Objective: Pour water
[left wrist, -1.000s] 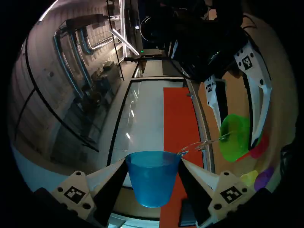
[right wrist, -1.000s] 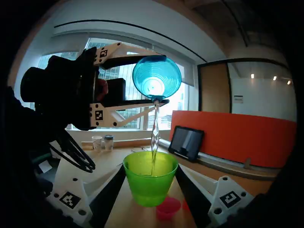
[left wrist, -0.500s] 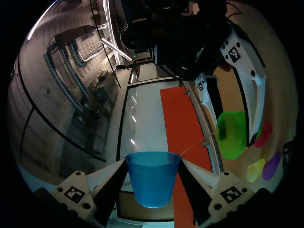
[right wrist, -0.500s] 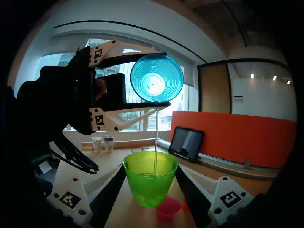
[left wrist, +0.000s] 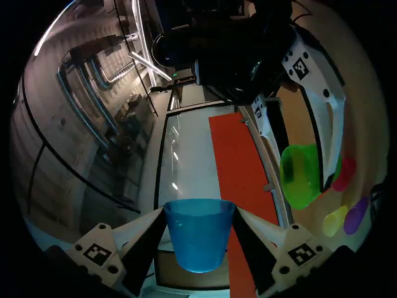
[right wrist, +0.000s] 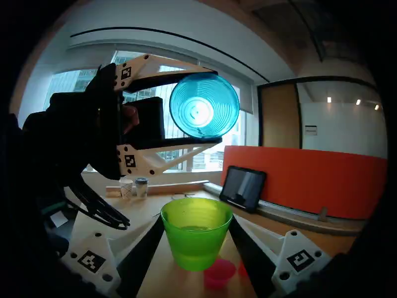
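My left gripper [left wrist: 199, 233] is shut on a blue translucent cup [left wrist: 199, 233], held tipped on its side. In the right gripper view that blue cup [right wrist: 204, 105] hangs above, its mouth facing the camera, clamped by the left gripper [right wrist: 201, 107]; no stream falls from it. My right gripper [right wrist: 196, 236] is shut on a green cup [right wrist: 196, 231], upright, with water in its bottom. The left gripper view shows the green cup [left wrist: 300, 175] at the right between the right gripper's white fingers [left wrist: 330, 129].
A wooden table [right wrist: 164, 273] lies below with a small pink cup [right wrist: 219, 272] on it. Yellow [left wrist: 333, 220] and purple [left wrist: 355, 221] cups sit nearby. A tablet [right wrist: 242, 188] leans by an orange partition [right wrist: 317, 179]. Two paper cups [right wrist: 135, 186] stand at the window.
The water stream from the blue cup thinned and then stopped. The blue cup tipped further, so its mouth faces the right camera. The green cup stayed still.
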A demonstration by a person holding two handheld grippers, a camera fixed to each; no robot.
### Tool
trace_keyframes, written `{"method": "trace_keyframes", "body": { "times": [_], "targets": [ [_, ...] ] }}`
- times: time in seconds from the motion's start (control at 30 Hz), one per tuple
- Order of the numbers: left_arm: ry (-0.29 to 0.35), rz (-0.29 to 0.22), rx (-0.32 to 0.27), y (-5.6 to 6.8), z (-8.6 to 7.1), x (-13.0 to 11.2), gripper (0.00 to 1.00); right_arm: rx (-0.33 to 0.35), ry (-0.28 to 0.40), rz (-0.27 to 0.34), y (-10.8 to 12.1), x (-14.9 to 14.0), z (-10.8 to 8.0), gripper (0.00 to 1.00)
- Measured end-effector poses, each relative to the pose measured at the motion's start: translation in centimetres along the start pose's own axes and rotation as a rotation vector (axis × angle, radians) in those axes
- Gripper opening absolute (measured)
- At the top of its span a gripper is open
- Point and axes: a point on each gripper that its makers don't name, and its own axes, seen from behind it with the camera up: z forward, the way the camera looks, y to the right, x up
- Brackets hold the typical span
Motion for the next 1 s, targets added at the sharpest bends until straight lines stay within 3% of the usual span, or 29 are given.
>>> {"method": "trace_keyframes", "body": {
  "times": [0.2, 0.63, 1.0],
  "targets": [
    [-0.009, -0.111, -0.006, 0.2, 0.0, -0.6, 0.87, -0.004, 0.004, 0.001, 0.1, 0.0, -0.1, 0.91],
    [-0.054, -0.495, -0.057, 1.4, -0.2, -2.1, 0.88, -0.015, 0.016, 0.005, 0.6, 0.5, -0.5, 0.91],
    [-0.104, -0.751, -0.096, 2.4, -0.6, -3.7, 0.88, -0.021, 0.029, 0.008, 0.9, 1.0, -0.7, 0.91]
  ]
}}
